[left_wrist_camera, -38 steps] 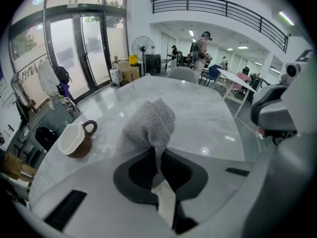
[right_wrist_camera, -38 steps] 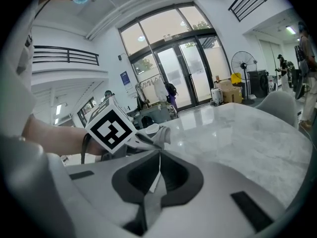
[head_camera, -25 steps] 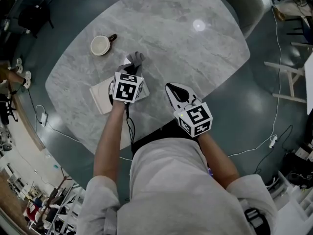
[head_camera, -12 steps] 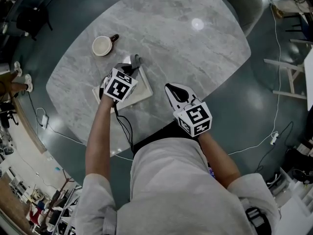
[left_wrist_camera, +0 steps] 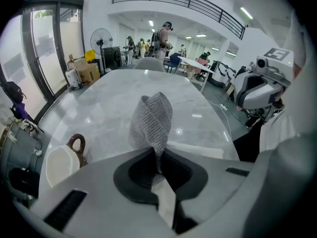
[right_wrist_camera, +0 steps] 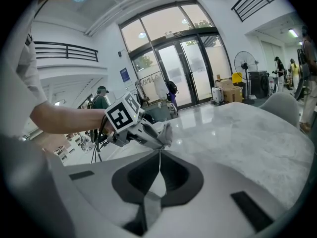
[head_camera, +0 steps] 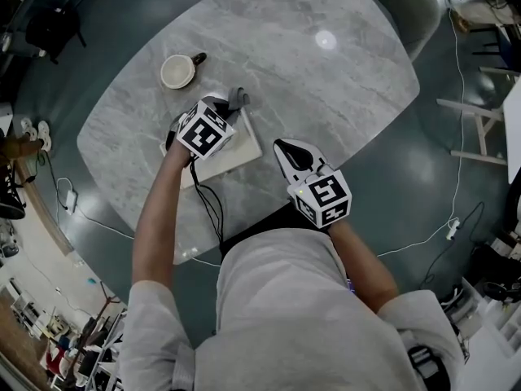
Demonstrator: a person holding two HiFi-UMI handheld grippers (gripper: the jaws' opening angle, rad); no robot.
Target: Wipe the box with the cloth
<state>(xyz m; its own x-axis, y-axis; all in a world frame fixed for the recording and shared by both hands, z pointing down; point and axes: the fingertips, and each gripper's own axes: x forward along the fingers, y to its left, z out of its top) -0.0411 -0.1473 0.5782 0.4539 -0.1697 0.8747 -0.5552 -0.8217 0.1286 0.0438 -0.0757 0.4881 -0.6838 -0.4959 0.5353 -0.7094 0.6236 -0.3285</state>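
A person is standing at a large oval table (head_camera: pixel 326 96) with a grey marbled stone top that is glaring under an overhead light. The left gripper (head_camera: pixel 226 108) is reaching out over the table and is clamping a grey knitted cloth (left_wrist_camera: pixel 151 120) between its jaws. The cloth is sticking up past the jaw tips in a soft fold. It is hanging over the far edge of a flat white box (head_camera: pixel 236 149), which is lying on the tabletop under the gripper. A cream mug (head_camera: pixel 177 72) with a dark handle is sitting on the table near the box, to the left and farther away.

The right gripper (head_camera: pixel 283 147) is hovering over the near edge of the table, well apart from the box, with its jaws pressed together on nothing.

The floor (head_camera: pixel 440 161) is glossy dark teal, and a white cable (head_camera: pixel 423 247) is trailing across it. A grey chair (head_camera: pixel 407 6) is standing at the table's far end. The room is bright and high, with tall glass doors (right_wrist_camera: pixel 188 68), a standing fan (left_wrist_camera: pixel 100 36), a railed balcony above, and several people standing in the distance.
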